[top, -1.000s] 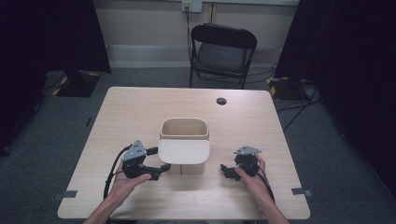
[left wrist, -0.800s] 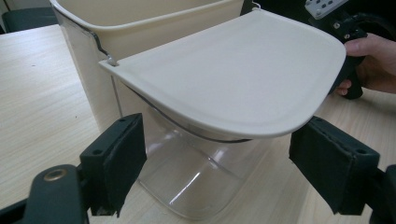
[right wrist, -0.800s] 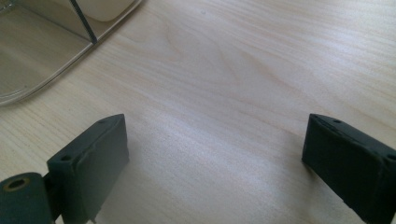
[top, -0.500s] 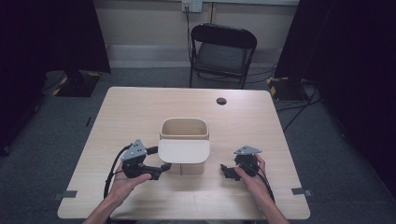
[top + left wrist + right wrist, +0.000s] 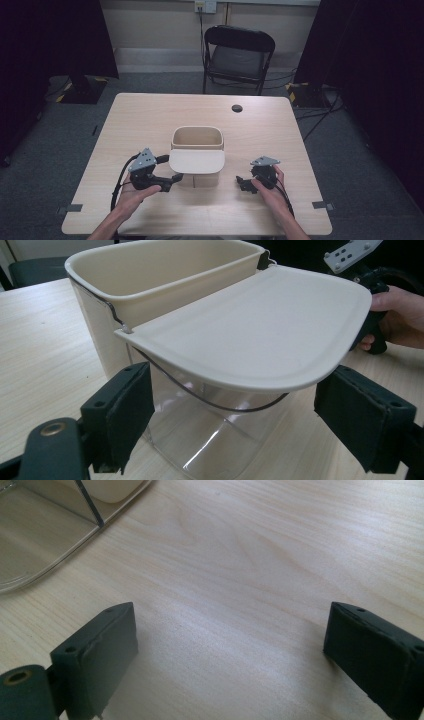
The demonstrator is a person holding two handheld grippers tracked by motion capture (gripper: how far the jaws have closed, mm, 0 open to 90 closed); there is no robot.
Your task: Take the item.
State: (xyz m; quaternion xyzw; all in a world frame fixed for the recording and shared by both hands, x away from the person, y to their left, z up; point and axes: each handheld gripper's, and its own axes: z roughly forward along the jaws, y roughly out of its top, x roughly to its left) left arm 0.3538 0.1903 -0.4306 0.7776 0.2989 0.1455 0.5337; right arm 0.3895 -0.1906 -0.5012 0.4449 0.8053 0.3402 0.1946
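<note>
A cream bin stands mid-table on a clear lower box. Its flat cream lid is swung out level toward the near edge. My left gripper is open just left of the lid's near corner. In the left gripper view the lid spans above the open left gripper, touching neither pad. My right gripper is open, low over bare table to the right of the bin. The right gripper holds nothing, and the clear box's corner lies at upper left.
A small black round disc sits on the wooden table at the far right. A black folding chair stands behind the table. Cables trail from both grippers toward the near edge. The person's other hand is beyond the lid.
</note>
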